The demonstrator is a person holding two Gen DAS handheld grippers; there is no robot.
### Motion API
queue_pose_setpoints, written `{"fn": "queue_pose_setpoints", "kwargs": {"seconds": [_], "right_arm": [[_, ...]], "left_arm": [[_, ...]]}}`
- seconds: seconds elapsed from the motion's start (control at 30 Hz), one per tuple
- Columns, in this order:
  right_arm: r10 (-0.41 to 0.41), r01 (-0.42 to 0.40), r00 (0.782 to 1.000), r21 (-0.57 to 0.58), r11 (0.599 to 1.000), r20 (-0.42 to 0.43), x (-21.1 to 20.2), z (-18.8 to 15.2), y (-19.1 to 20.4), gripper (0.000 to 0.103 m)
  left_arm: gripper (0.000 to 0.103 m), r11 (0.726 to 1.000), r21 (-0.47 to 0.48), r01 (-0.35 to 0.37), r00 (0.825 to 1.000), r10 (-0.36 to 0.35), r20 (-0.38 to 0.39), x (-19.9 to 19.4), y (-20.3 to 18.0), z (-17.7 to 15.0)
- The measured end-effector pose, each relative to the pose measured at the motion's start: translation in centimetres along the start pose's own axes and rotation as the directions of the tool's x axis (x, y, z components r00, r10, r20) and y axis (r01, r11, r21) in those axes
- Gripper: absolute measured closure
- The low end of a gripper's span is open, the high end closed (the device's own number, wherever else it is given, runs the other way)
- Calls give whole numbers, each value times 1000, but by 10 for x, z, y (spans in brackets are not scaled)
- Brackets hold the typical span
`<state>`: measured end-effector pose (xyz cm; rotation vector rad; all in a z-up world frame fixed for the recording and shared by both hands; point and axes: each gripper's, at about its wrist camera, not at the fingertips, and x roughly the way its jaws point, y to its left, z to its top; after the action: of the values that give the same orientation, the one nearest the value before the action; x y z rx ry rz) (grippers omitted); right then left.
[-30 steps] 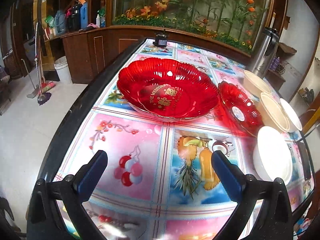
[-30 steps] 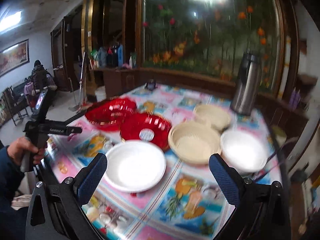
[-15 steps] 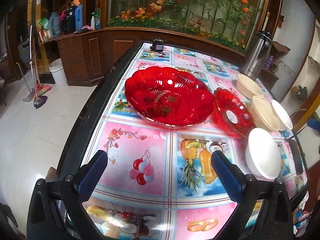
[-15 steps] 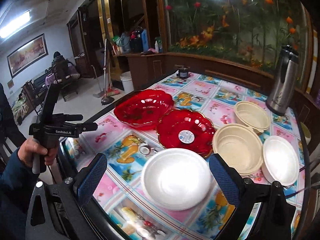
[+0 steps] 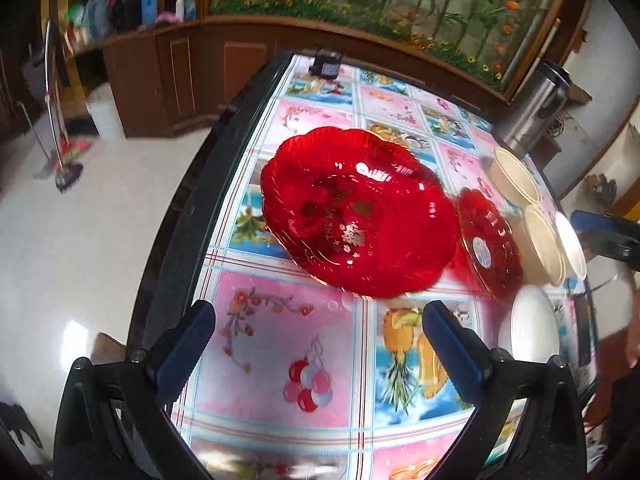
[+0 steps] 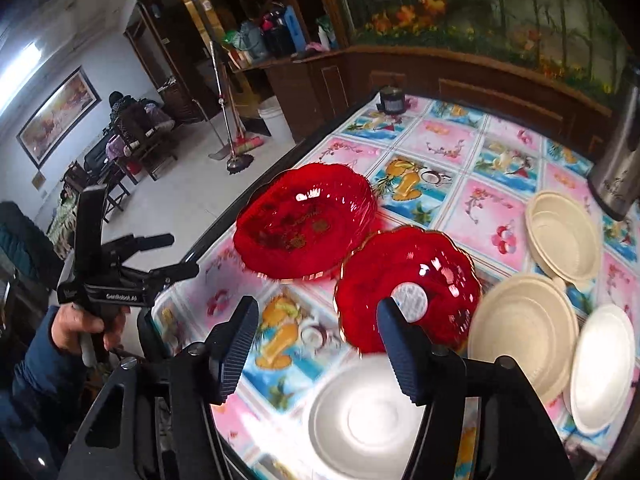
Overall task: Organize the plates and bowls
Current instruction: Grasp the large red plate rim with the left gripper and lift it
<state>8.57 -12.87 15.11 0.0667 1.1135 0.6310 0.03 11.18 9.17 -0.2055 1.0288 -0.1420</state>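
A large red scalloped plate (image 5: 356,216) (image 6: 304,220) lies near the table's left edge. A smaller red plate (image 5: 488,240) (image 6: 408,284) sits beside it. A white plate (image 6: 360,416) (image 5: 532,328) lies at the front. Two beige bowls (image 6: 524,328) (image 6: 564,236) and a white bowl (image 6: 604,364) stand to the right. My left gripper (image 5: 318,316) hangs open above the tablecloth, short of the large red plate, with nothing in it. My right gripper (image 6: 316,312) hovers over the gap between the red plates and the white plate. Its jaws are closing with nothing between them.
A steel thermos (image 6: 616,168) stands at the table's far right and a small dark jar (image 6: 392,100) at the far end. The black table edge (image 5: 180,216) runs along the left, with tiled floor, a mop (image 6: 232,152) and a white bucket (image 6: 276,116) beyond. A person sits far off.
The right gripper's jaws have narrowed, and it has swung down and left over the dishes. The left gripper has drawn back from the large red plate and stays open.
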Motion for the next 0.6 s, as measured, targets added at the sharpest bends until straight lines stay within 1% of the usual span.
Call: {"fn": "queue_pose_setpoints", "kwargs": {"seconds": [0.07,0.13,0.17,0.2,0.23,0.3,0.33,0.47,0.5,0.53,0.57,0.6], "right_arm": [[-3,3,1000,16,1000,-18,15,15,-6,37],[-24,25,999,14,1000,-45,34,30,-11,37],[-29,30,998,16,999,-51,39,35,-14,41],[-30,32,997,22,999,-66,50,42,-17,48],[-28,30,997,26,999,-74,56,47,-20,52],[-51,53,995,27,998,-81,70,57,-26,60],[-71,73,994,19,997,-84,78,63,-29,61],[-75,81,992,49,996,-104,103,76,-44,64],[-74,80,991,56,995,-113,110,78,-48,64],[-79,87,990,57,995,-118,116,79,-51,64],[-83,91,989,62,994,-121,121,80,-53,64],[-81,91,989,69,994,-126,127,82,-57,64]], "left_arm": [[0,1000,-30,5,1000,-6,-11,5,8,8],[0,998,-53,22,999,-24,-32,13,15,18],[0,997,-62,35,998,-37,-44,16,17,23],[0,996,-75,51,997,-55,-56,21,21,29],[0,995,-88,55,996,-60,-62,24,24,33],[0,993,-104,50,996,-57,-72,33,29,44],[0,993,-110,45,996,-53,-74,37,30,48],[0,991,-129,36,995,-48,-91,56,39,63],[1,989,-139,42,994,-56,-95,61,42,65],[4,989,-139,46,994,-59,-94,65,43,66],[9,990,-134,34,995,-47,-92,69,44,68],[13,992,-126,15,995,-27,-95,71,45,68]]}}
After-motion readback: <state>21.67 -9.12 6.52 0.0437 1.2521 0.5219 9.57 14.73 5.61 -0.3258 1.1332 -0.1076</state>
